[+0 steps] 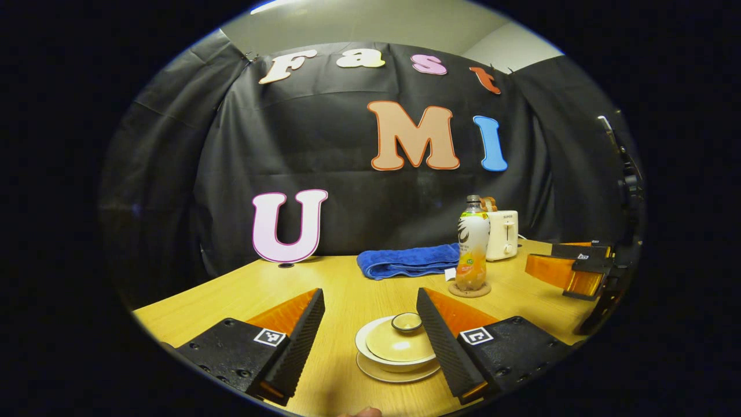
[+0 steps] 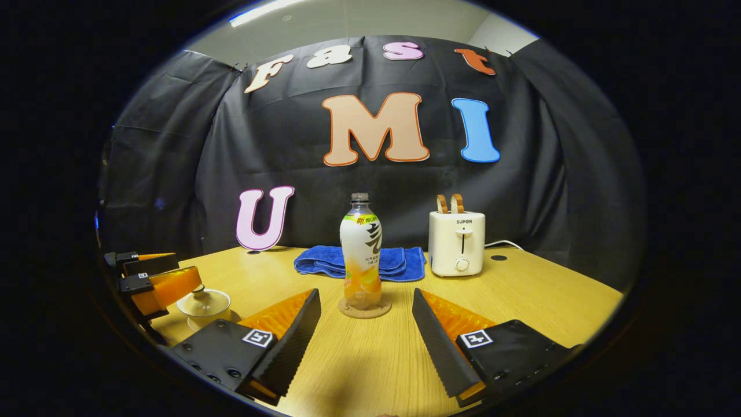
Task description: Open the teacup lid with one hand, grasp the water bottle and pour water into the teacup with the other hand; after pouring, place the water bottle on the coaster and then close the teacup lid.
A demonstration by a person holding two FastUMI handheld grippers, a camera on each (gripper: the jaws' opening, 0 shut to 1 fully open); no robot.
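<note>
On the table [image 1: 243,289], the lidded teacup [image 1: 399,347] sits between the spread left hand-held gripper [image 1: 370,336]; bottle [image 2: 360,258] stands on its coaster [image 2: 365,308] at twelve o'clock of the spread right hand-held gripper [image 2: 366,336]. Either nothing has started or everything is finished; which cannot be told.

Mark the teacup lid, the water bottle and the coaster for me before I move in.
teacup lid [image 1: 400,341]: left gripper view, on the dome below the knob.
water bottle [image 2: 360,243]: right gripper view, on the label at mid-body.
coaster [image 2: 365,313]: right gripper view, on the front rim under the bottle.
</note>
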